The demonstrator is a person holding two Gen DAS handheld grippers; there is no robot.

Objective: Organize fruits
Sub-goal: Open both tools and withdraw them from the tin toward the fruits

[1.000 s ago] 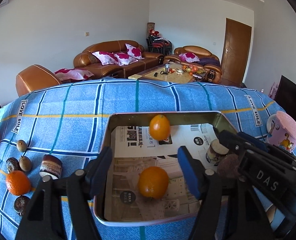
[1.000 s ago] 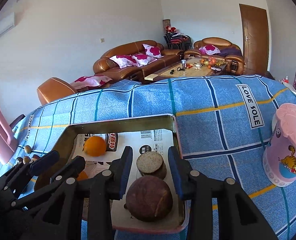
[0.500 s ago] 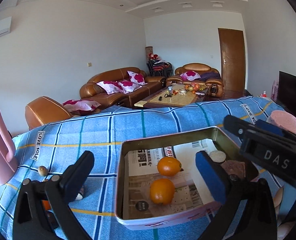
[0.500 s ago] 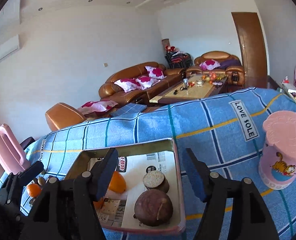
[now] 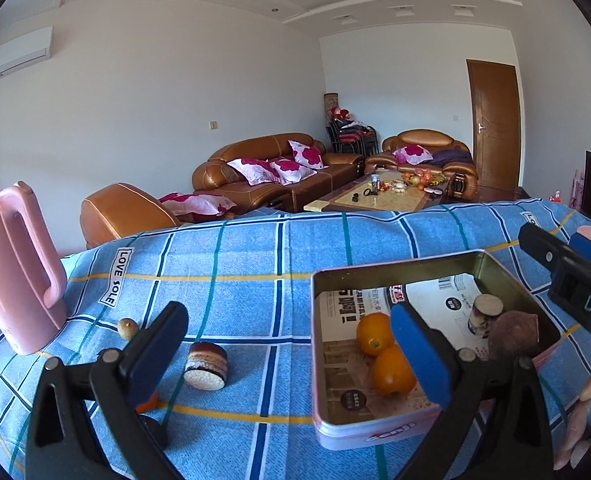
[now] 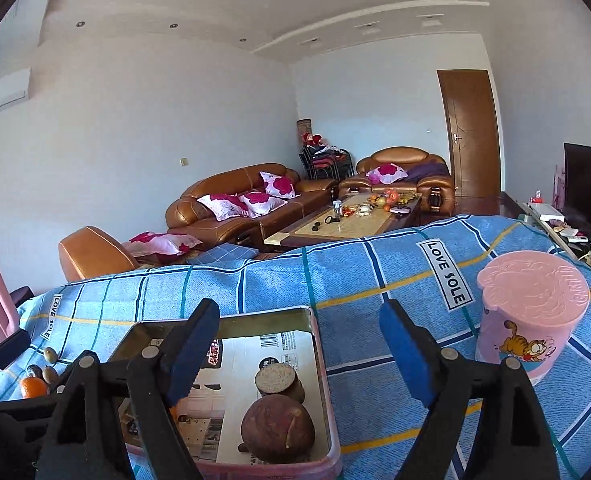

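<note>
A metal tin [image 5: 395, 269] lined with printed paper stands on the blue checked cloth. Two oranges [image 5: 391, 370] lie in it, with a brown round fruit [image 5: 511, 334] and a cut brown cylinder [image 5: 485, 312]. My left gripper [image 5: 287, 352] hangs wide open above the tin's left rim, nothing between its fingers. My right gripper [image 6: 299, 354] hovers over the tin's [image 6: 322, 360] right rim; its jaws are opening and empty, with the brown fruit [image 6: 277, 428] below them. Another orange [image 6: 33, 386] and small brown fruits [image 6: 50, 354] lie on the cloth to the left.
A pink kettle [image 5: 15, 268] stands at the cloth's left edge. A layered round cake piece [image 5: 206, 366] and a small fruit [image 5: 128, 328] lie left of the tin. A pink lidded cup [image 6: 531, 312] stands right of it. Sofas and a low table sit beyond.
Both grippers opened wide and drew back and up from the tin. An orange and the brown fruit stayed in the tin. The left view swung left, and the kettle came into sight.
</note>
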